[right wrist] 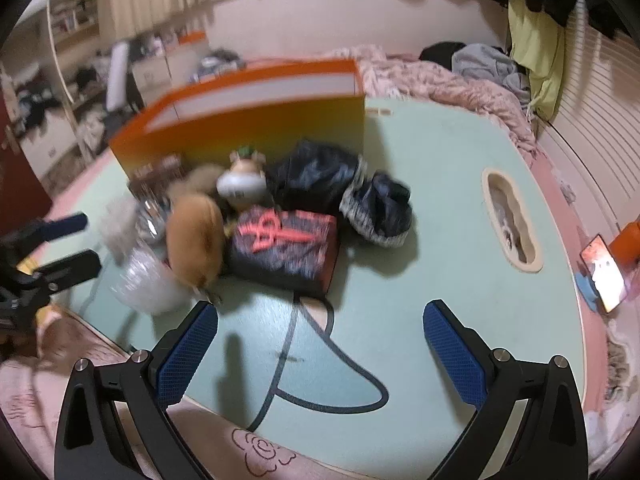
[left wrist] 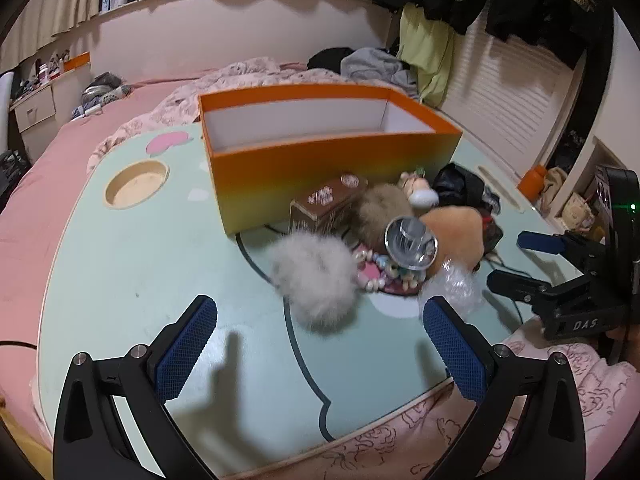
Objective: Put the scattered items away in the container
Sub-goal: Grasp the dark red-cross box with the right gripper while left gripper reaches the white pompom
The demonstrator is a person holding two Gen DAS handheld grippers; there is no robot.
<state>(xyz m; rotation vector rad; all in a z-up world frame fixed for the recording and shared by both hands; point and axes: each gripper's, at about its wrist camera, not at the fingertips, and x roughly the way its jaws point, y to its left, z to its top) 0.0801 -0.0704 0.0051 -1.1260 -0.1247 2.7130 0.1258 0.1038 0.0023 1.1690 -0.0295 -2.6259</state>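
Note:
An empty orange box (left wrist: 320, 168) stands on the pale green table (left wrist: 140, 264); it also shows in the right wrist view (right wrist: 248, 120). In front of it lies a heap: a white fur pompom (left wrist: 316, 280), a brown box (left wrist: 324, 208), a brown fur ball (left wrist: 384, 204), a tan plush (left wrist: 460, 228), a glass jar (left wrist: 410, 242), beads (left wrist: 376, 272), crumpled plastic (left wrist: 456, 284). The right wrist view adds a dark pouch with red print (right wrist: 284, 248), dark cloth bundles (right wrist: 380, 208) and a small figurine (right wrist: 242, 180). My left gripper (left wrist: 320, 320) is open and empty before the pompom. My right gripper (right wrist: 320, 320) is open and empty near the pouch; it shows in the left wrist view (left wrist: 520, 260).
The table sits on a pink bed (left wrist: 40, 184) with a rumpled blanket (right wrist: 460, 88). A round cup hole (left wrist: 136, 186) and an oblong slot (right wrist: 512, 220) are cut in the table. A lit phone (right wrist: 604, 272) stands at the right edge. Clothes hang behind.

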